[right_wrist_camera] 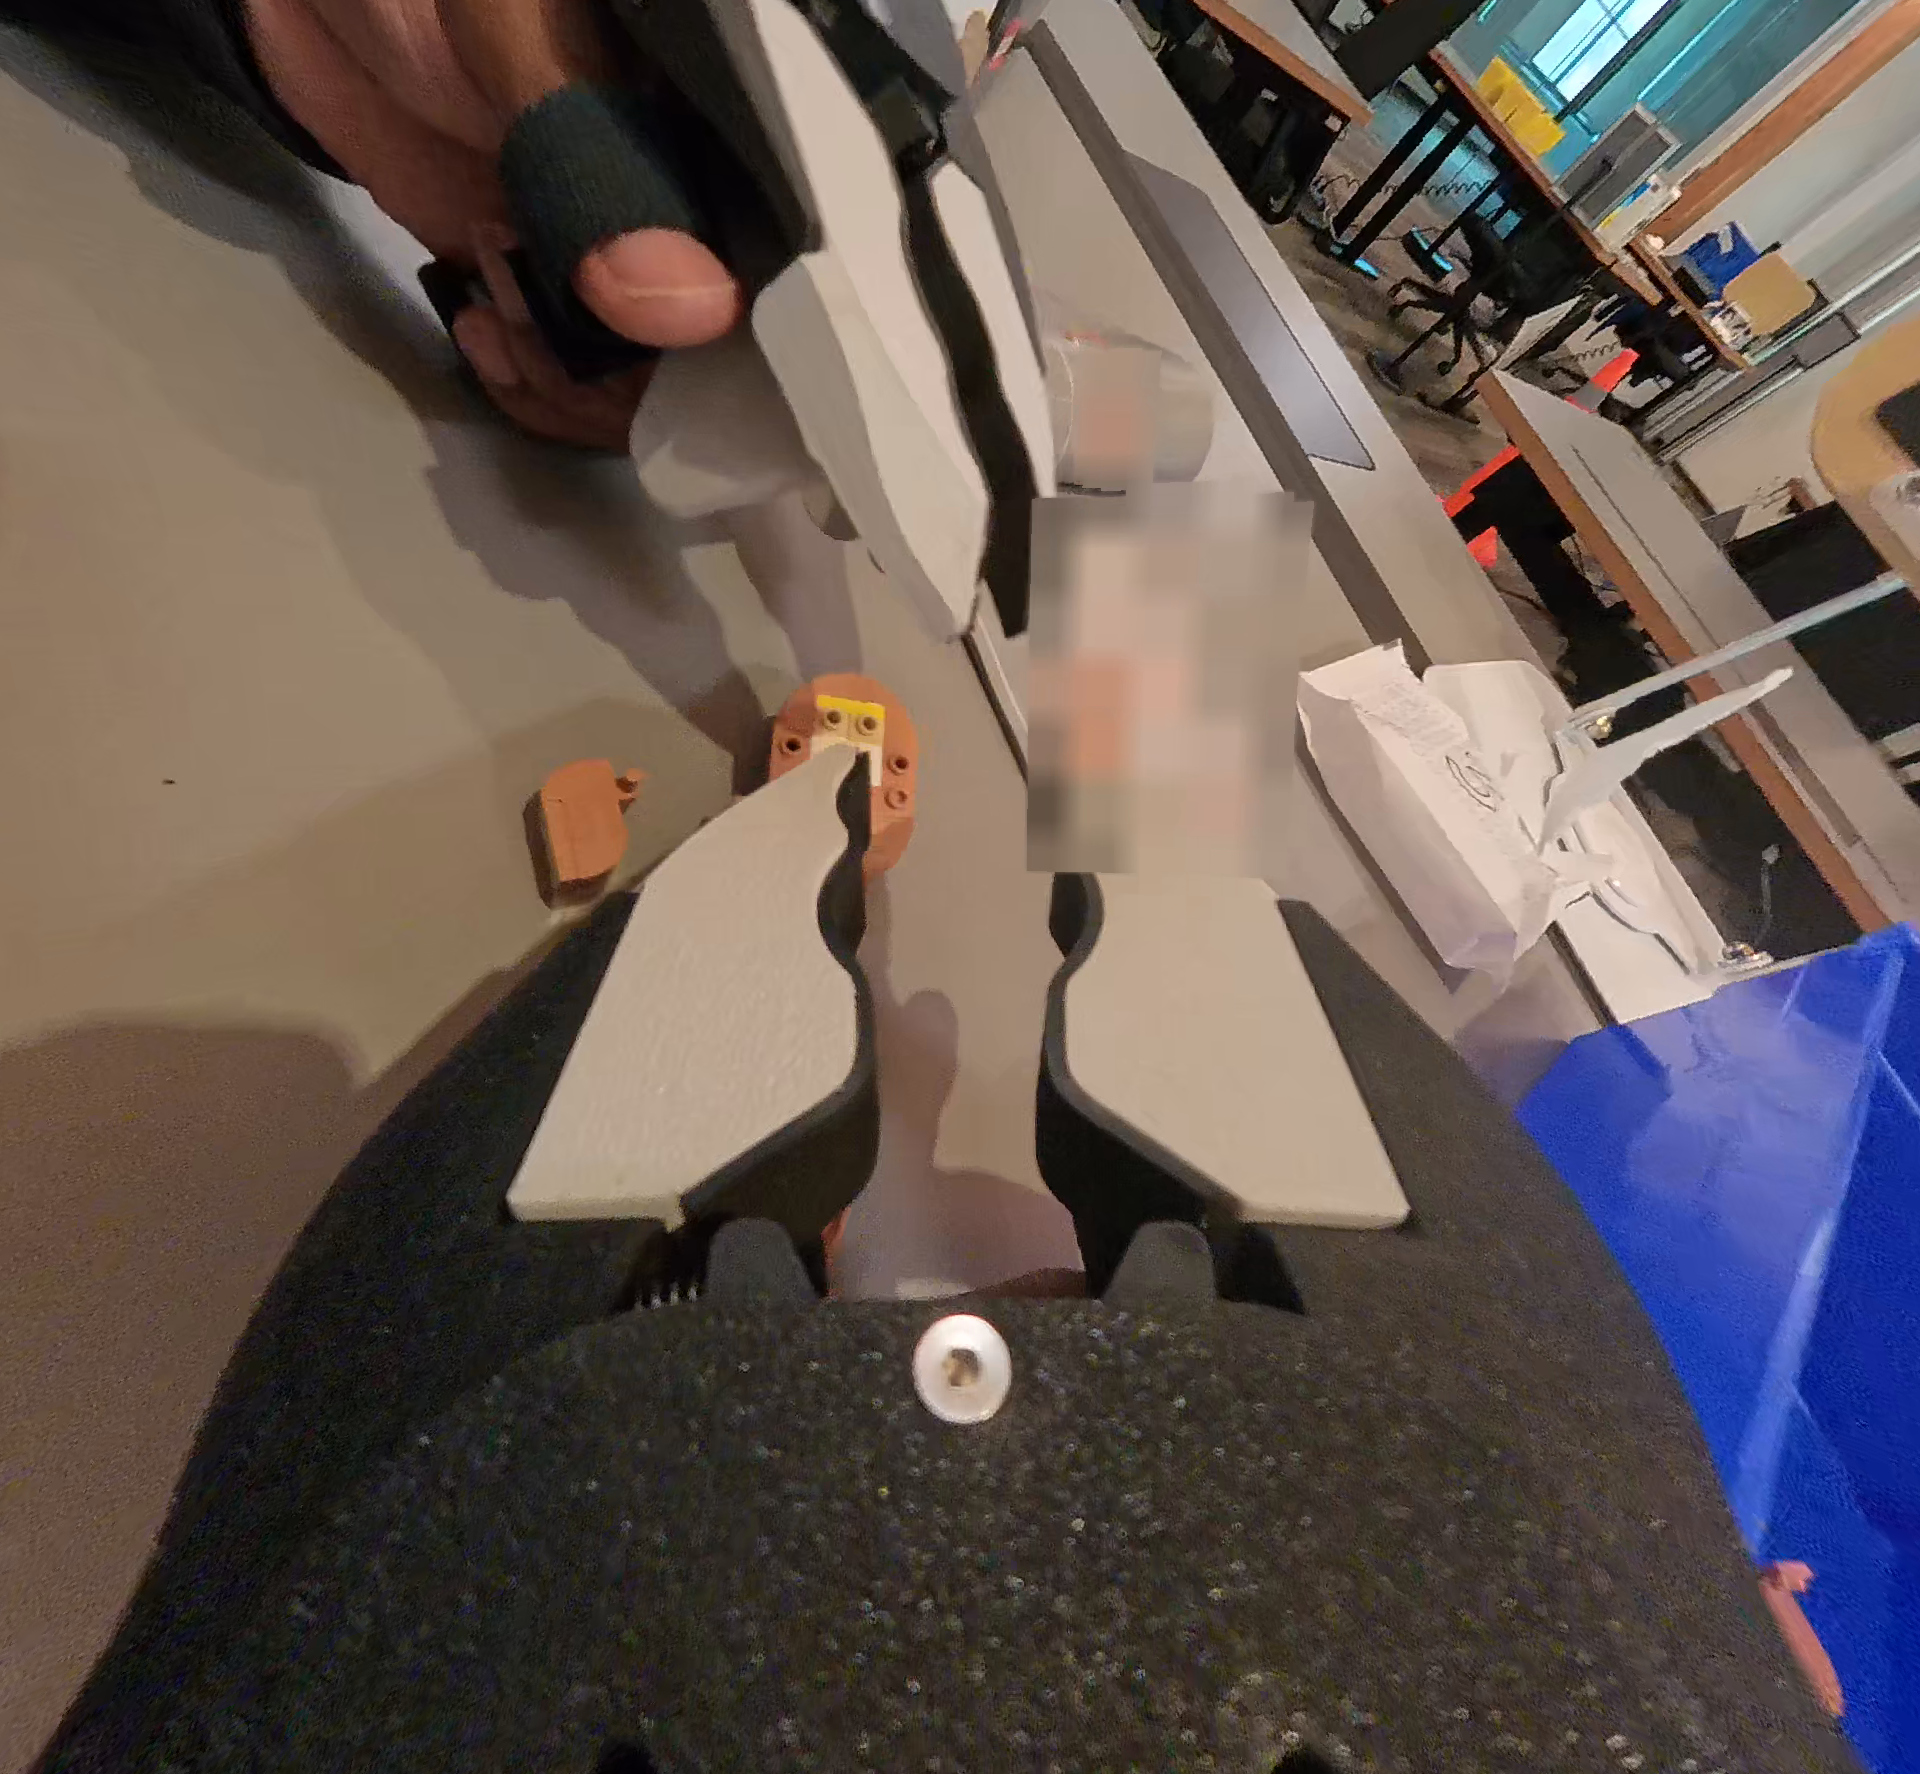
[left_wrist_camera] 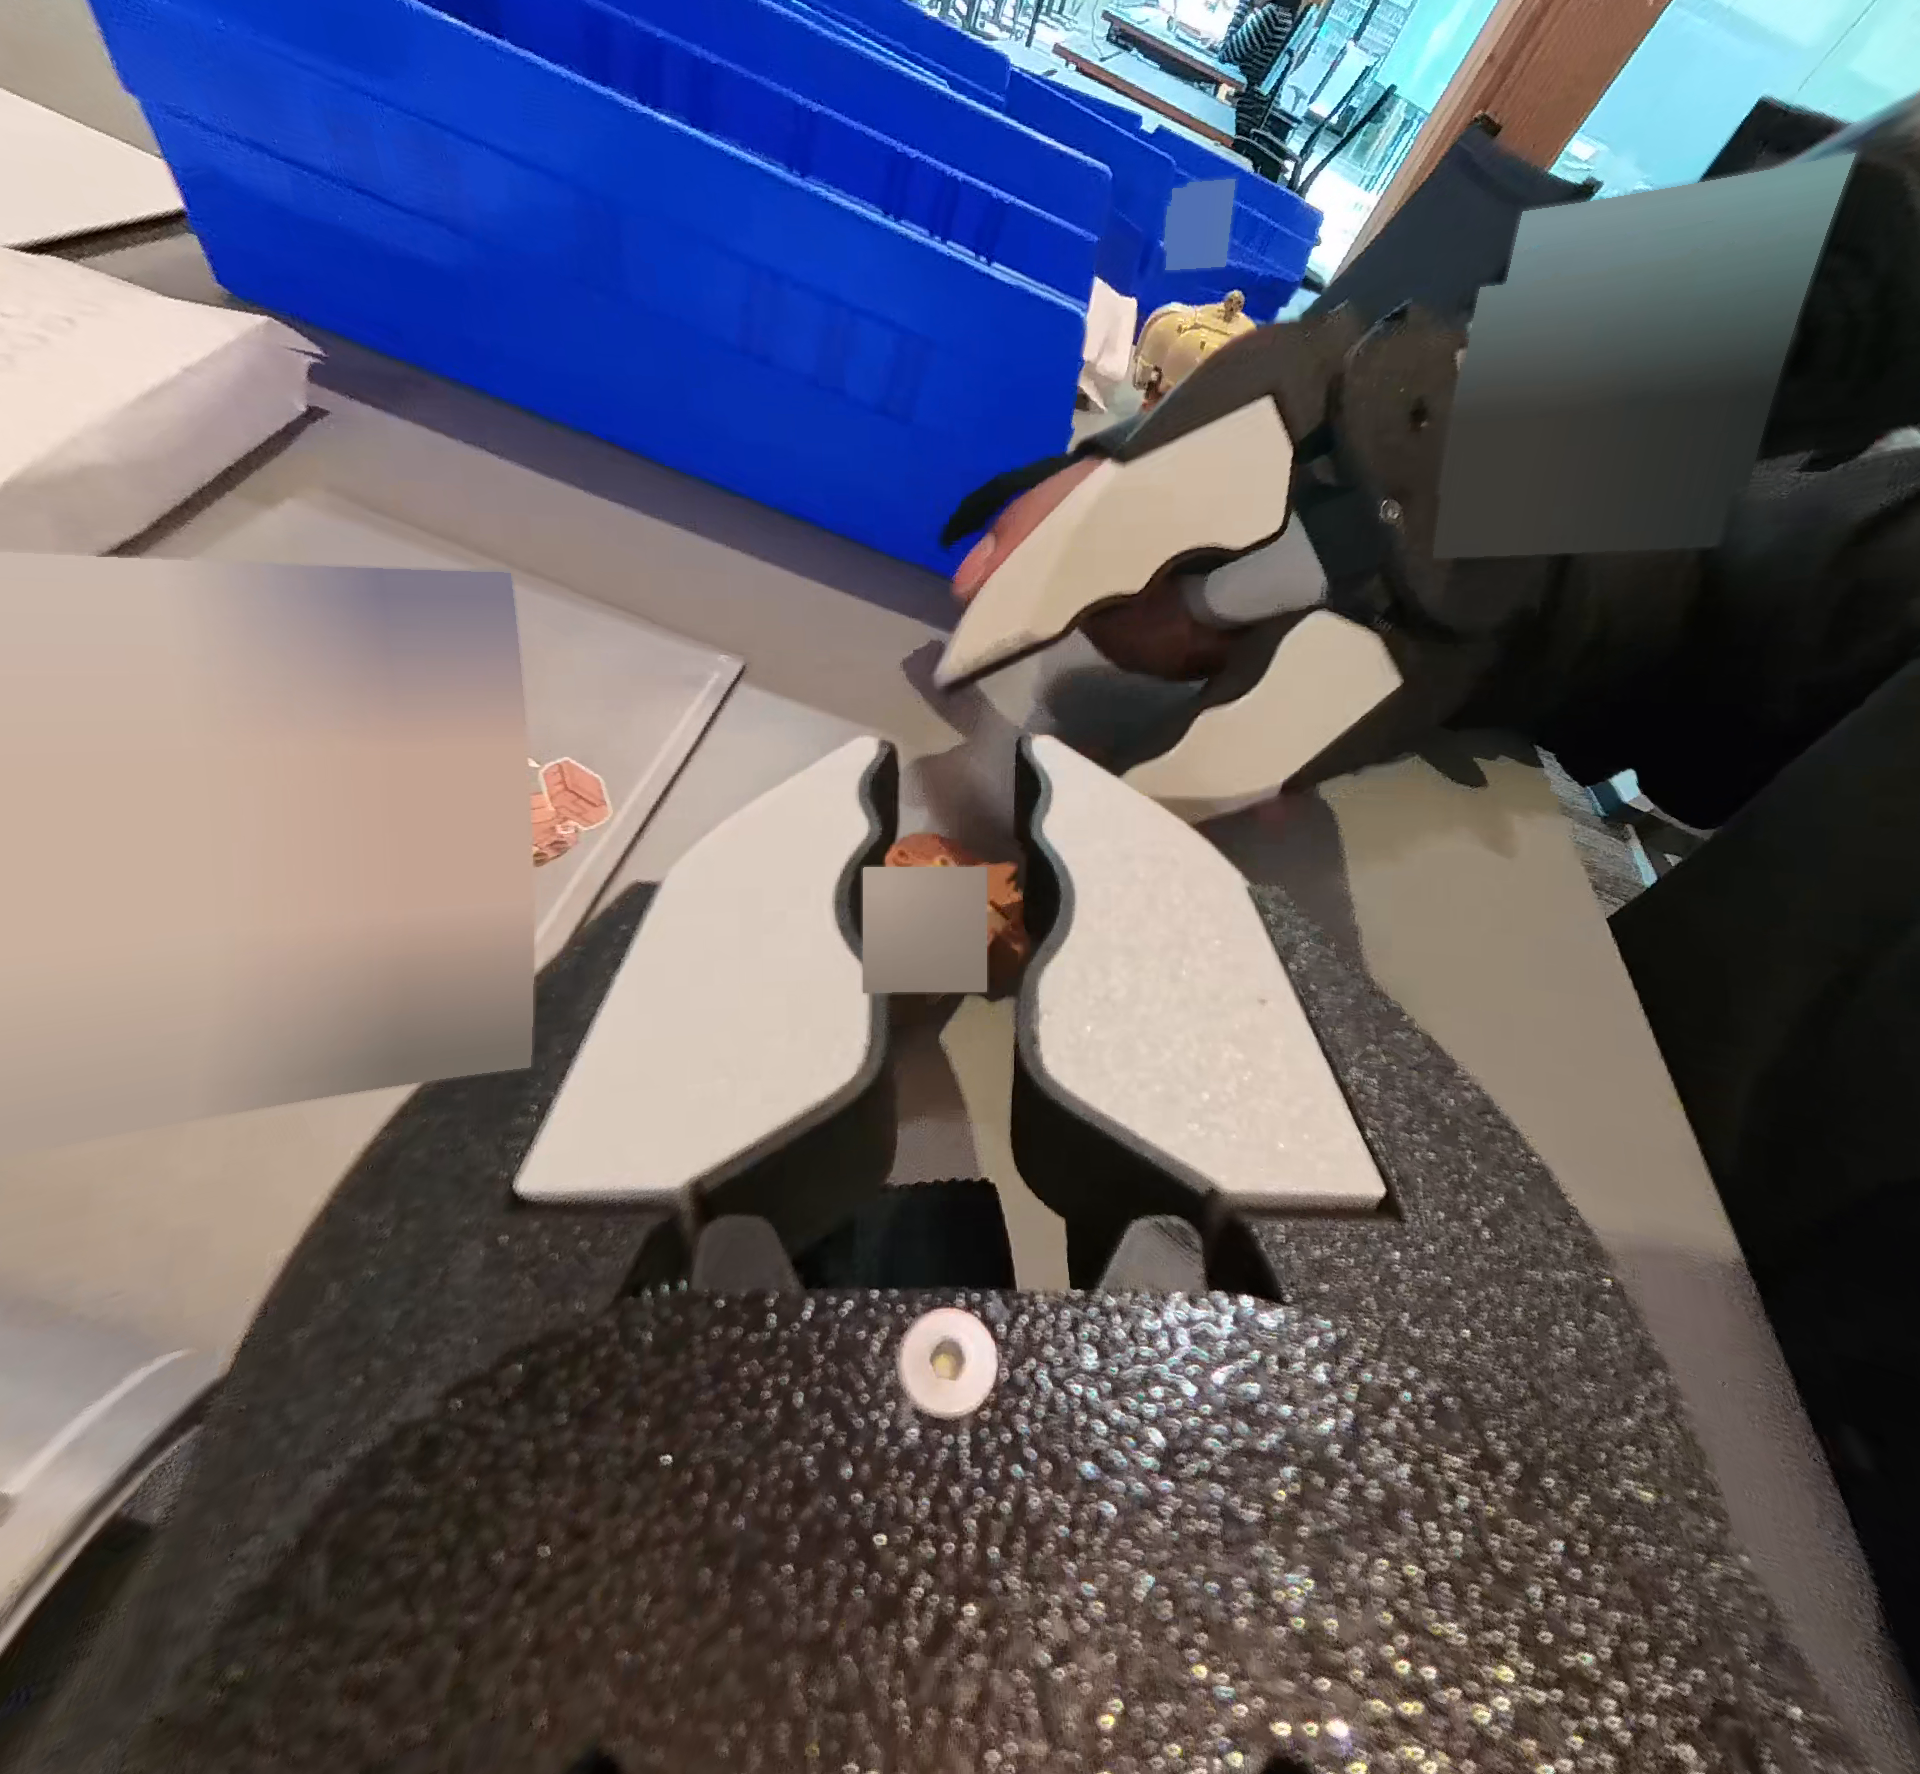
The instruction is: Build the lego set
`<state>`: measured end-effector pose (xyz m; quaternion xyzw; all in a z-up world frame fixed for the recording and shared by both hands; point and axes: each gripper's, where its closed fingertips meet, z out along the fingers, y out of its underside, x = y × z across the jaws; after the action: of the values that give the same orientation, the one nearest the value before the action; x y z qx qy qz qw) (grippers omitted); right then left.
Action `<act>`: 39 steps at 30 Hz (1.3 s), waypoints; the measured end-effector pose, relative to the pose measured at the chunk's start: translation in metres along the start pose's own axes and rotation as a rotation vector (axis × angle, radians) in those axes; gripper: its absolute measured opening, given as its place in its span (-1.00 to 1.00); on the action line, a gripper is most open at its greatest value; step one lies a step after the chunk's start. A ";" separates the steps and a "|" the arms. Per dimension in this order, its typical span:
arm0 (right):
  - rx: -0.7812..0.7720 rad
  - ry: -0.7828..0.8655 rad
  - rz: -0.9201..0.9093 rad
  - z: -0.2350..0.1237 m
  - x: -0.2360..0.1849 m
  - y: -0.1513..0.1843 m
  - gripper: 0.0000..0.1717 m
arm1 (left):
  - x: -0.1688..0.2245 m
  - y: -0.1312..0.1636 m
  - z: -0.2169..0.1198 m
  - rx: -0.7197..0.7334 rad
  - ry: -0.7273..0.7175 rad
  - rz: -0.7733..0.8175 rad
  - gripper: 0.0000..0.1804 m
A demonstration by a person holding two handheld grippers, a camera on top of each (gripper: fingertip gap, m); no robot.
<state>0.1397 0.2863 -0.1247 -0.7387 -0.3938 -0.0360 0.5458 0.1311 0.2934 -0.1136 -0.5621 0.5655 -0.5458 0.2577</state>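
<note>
Right gripper (right_wrist_camera: 961, 820): jaws apart, with only the table (right_wrist_camera: 208, 581) between them. Its left fingertip overlaps a round brown piece (right_wrist_camera: 896, 794). A small brown piece (right_wrist_camera: 582, 836) lies to the left. Left gripper (left_wrist_camera: 954, 748): a brown part (left_wrist_camera: 1003, 883) shows between the fingers, but whether they grip it cannot be told.

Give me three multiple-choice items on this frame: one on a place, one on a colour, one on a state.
1. Where is the small brown block? A in a bin; B on the table; C on the paper bag.
2. What colour are the bins? A blue; B red; C green.
3. How are the right hand-held gripper's fingers? A apart; B clamped on a bin; C out of view.

B: the small brown block lies on the grey table.
A: the bins are blue.
A: the right hand-held gripper shows table between its fingers.
</note>
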 end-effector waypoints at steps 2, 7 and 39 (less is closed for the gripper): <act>-0.007 -0.047 0.053 -0.011 0.002 0.000 -0.63 | -0.005 0.001 -0.001 -0.011 -0.013 0.013 -0.77; 0.010 -0.028 0.146 -0.051 0.018 0.005 -0.64 | -0.008 0.002 -0.002 -0.017 -0.013 0.013 -0.77; -0.369 -0.042 0.418 -0.043 -0.037 0.062 -0.60 | 0.000 0.008 -0.007 -0.110 0.026 0.094 -0.78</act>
<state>0.1686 0.2240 -0.1733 -0.8915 -0.2309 0.0218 0.3891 0.1218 0.2942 -0.1196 -0.5411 0.6238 -0.5082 0.2445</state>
